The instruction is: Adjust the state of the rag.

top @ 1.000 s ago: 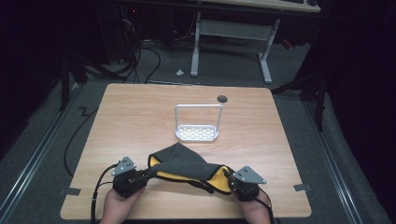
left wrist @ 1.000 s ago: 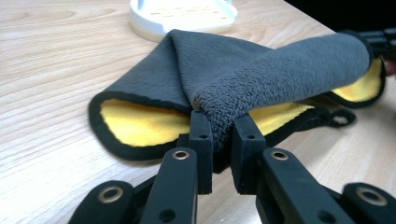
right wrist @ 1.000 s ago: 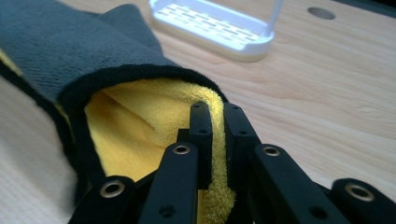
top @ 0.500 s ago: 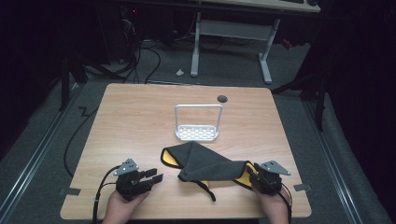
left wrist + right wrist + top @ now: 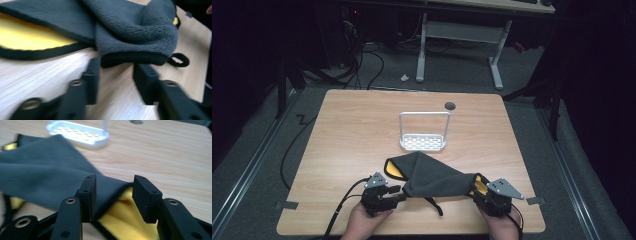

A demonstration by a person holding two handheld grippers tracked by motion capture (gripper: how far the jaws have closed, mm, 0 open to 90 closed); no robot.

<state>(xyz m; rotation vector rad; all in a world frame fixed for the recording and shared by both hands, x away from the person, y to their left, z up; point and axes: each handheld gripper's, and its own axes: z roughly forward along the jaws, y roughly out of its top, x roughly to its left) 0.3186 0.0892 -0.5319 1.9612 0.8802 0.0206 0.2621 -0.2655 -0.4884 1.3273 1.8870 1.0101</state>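
A dark grey cloth [image 5: 437, 177] with a yellow underside lies folded on the wooden table [image 5: 352, 130] near its front edge. My left gripper [image 5: 400, 193] is at the cloth's left end. Its jaws have just been closing a little but stand open, with the folded grey edge [image 5: 135, 56] just past the tips [image 5: 116, 75]. My right gripper [image 5: 478, 193] is at the cloth's right end. Its jaws [image 5: 115, 185] have just been opening, and the grey and yellow corner [image 5: 120, 217] lies loose between them, not pinched.
A white perforated tray with an upright wire handle [image 5: 423, 144] stands at the table's middle, just behind the cloth. A round cable hole [image 5: 450, 106] sits farther back. A black loop [image 5: 178, 60] hangs from the cloth's hem. Cables and a desk frame are on the floor beyond.
Both grippers were shut on the cloth's ends and have let go. The cloth now lies folded, grey side up. The right gripper moved right; the left gripper moved right toward the cloth.
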